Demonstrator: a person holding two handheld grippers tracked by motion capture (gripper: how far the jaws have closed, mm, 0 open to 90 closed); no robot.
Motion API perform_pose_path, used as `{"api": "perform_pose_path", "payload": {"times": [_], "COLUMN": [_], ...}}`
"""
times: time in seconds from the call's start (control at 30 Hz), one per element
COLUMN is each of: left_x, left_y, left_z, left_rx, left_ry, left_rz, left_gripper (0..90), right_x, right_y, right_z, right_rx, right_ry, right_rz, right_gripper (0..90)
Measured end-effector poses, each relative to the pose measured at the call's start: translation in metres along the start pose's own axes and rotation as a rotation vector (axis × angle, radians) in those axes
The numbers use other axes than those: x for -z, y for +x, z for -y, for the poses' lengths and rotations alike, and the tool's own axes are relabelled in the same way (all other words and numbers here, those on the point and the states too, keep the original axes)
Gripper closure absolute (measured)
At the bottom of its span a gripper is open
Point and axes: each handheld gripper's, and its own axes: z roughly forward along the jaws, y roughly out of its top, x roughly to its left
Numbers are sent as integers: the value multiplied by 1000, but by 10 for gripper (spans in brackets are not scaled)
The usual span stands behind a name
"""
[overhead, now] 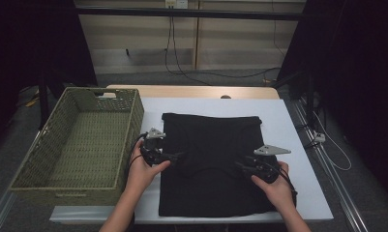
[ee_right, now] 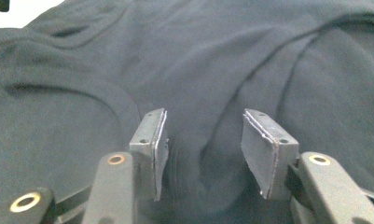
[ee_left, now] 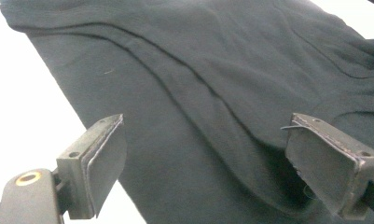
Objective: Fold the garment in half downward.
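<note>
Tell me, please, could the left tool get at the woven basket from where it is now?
Probably yes. The left tool sits at the black garment's left edge, jaws open and holding nothing, and the woven basket stands right beside that hand with nothing between them.

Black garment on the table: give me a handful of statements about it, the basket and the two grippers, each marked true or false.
1. The black garment lies spread on the white table top. True.
2. The woven basket holds a folded cloth. False: the basket has nothing in it.
3. The basket stands to the left of the garment in the high view. True.
4. The left gripper is clamped shut on the fabric. False: its jaws stand wide apart over the garment's left edge.
5. The right gripper has its jaws apart above a crease in the dark cloth. True.
6. The garment hangs over the basket's rim. False: it lies beside the basket, wholly on the table.
</note>
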Motion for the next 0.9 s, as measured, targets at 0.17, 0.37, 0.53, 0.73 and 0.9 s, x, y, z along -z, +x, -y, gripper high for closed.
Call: {"api": "perform_pose_path", "payload": {"times": [0.17,0.37,0.53,0.73,0.9], "left_x": [-3,-7,-10,-12,-13], "left_y": [-10,-17,-21,-26,-31], "left_z": [-1,-1,1,3,7], "left_rx": [18,2,6,7,0], "left_ry": [-8,38,47,87,127], "left_rz": [33,80,108,155,180], "left_gripper": [172,236,289,407,529], "right_x": [6,6,5,9,11], "right_y": [-3,-2,0,0,-1], "right_z": [8,13,14,17,19], "right_rx": [-14,-20,-10,-6,-32], "right_ry": [9,30,40,30,26], "right_rz": [-10,-23,-27,-25,-30], "right_gripper": [591,657,668,676,670]}}
